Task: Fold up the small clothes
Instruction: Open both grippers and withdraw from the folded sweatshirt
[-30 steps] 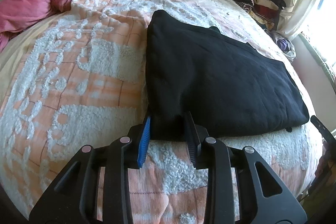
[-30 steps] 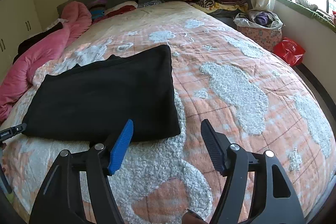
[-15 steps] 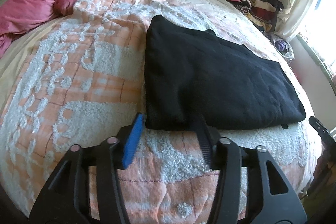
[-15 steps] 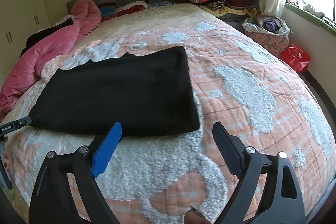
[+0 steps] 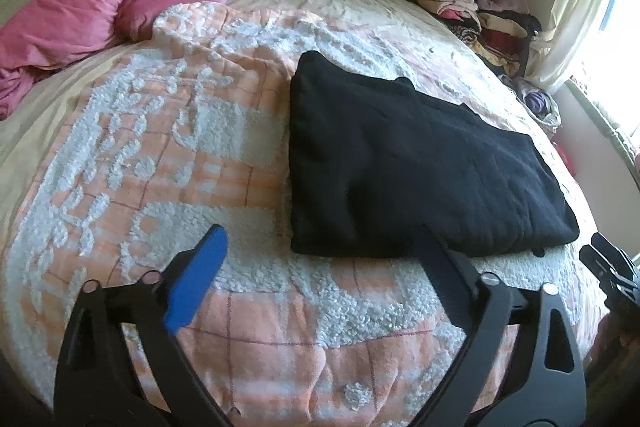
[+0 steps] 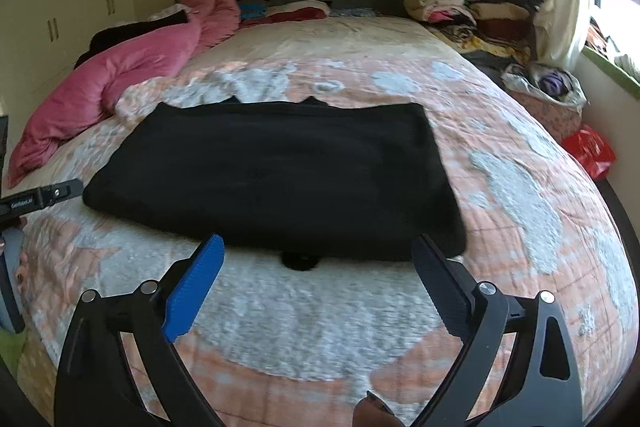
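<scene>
A black garment (image 5: 408, 163) lies folded flat as a rectangle on the orange and white bedspread (image 5: 152, 155). It also shows in the right wrist view (image 6: 276, 175), with a small dark tab (image 6: 298, 261) poking out under its near edge. My left gripper (image 5: 316, 255) is open and empty just in front of the garment's near left corner. My right gripper (image 6: 316, 259) is open and empty just in front of the near edge, right of the middle. Neither touches the cloth.
A pink duvet (image 5: 100, 3) lies bunched at the bed's far left. Stacks of folded clothes (image 6: 460, 3) sit by the headboard at the far right. A fabric basket (image 6: 548, 95) and a red bag (image 6: 592, 151) stand on the floor beside the bed.
My left gripper let go of the garment's near corner, opened wide and drew back. My right gripper pulled back and swung left along the near edge, staying open.
</scene>
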`<state>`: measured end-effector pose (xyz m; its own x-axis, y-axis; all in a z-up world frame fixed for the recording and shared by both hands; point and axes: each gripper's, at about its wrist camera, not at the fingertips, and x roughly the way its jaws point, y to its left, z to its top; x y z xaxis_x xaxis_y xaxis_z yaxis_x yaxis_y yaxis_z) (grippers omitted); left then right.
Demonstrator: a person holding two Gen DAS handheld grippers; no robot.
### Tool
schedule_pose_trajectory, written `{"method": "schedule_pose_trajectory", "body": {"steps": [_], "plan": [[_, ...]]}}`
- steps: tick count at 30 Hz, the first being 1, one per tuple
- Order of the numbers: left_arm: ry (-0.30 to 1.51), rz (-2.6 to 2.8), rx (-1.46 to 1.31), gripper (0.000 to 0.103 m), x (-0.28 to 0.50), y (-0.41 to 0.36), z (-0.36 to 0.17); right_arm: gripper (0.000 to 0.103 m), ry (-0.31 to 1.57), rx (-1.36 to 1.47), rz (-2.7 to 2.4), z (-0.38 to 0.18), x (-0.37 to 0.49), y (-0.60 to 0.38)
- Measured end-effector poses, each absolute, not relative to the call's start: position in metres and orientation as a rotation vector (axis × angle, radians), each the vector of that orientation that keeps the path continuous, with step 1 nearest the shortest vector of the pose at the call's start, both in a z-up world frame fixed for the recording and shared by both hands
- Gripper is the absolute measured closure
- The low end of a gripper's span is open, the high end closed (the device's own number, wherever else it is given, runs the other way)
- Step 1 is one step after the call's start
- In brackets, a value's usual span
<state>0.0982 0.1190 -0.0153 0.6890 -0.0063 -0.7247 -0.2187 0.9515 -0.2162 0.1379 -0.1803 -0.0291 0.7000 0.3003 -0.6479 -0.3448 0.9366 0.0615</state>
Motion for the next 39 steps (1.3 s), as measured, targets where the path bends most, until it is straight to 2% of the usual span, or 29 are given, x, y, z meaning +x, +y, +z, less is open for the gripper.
{"method": "schedule_pose_trajectory", "body": {"steps": [5, 31, 39], "plan": [[0.793, 0.127, -0.303, 0.01, 0.096, 0.121, -0.013, 0.008, 0.704, -0.101, 0.398, -0.027, 0.133, -0.16], [0.753, 0.267, -0.313, 0.009, 0.095, 0.155, -0.002, 0.008, 0.663, -0.3, 0.568, -0.029, 0.119, -0.056], [0.777, 0.315, -0.28, 0.01, 0.11, 0.164, 0.001, 0.008, 0.652, -0.443, 0.633, -0.045, 0.126, -0.001]]}}
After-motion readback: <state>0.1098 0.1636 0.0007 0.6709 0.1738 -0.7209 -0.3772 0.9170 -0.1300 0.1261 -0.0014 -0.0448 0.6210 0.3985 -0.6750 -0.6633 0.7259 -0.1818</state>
